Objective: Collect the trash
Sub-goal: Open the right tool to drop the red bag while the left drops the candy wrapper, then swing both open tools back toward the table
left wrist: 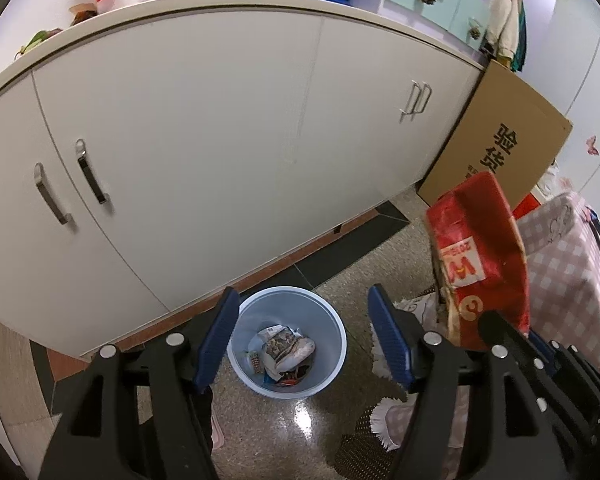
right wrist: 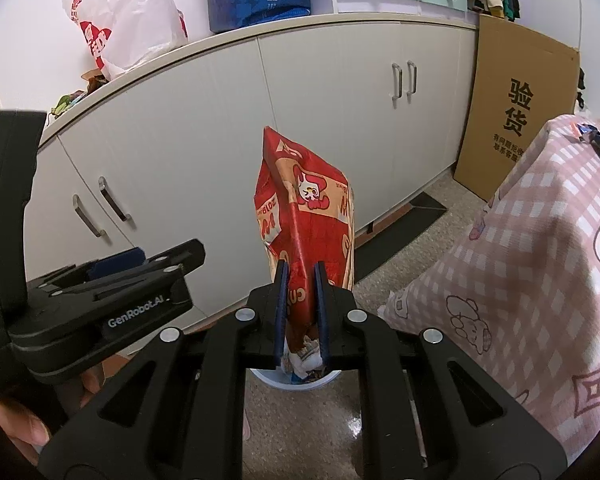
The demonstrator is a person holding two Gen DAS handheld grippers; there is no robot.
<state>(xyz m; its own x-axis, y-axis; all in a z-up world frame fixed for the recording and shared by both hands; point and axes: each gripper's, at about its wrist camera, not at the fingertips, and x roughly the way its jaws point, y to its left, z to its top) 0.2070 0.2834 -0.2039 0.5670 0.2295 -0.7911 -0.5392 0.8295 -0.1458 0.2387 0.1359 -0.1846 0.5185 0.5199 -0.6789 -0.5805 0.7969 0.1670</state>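
The right gripper (right wrist: 301, 312) is clamped narrow on the lower part of a red bag (right wrist: 306, 216), which stands upright above it in mid-air. The bin (left wrist: 287, 342) sits on the floor close to the cabinet (left wrist: 204, 152) base, already holding some crumpled wrappers. The left gripper (left wrist: 304, 340) hangs over the bin with jaws wide and nothing between them. The step in hand looks like carrying the bag to the bin. Next, the right gripper likely needs to come over the bin mouth, tip down and release.
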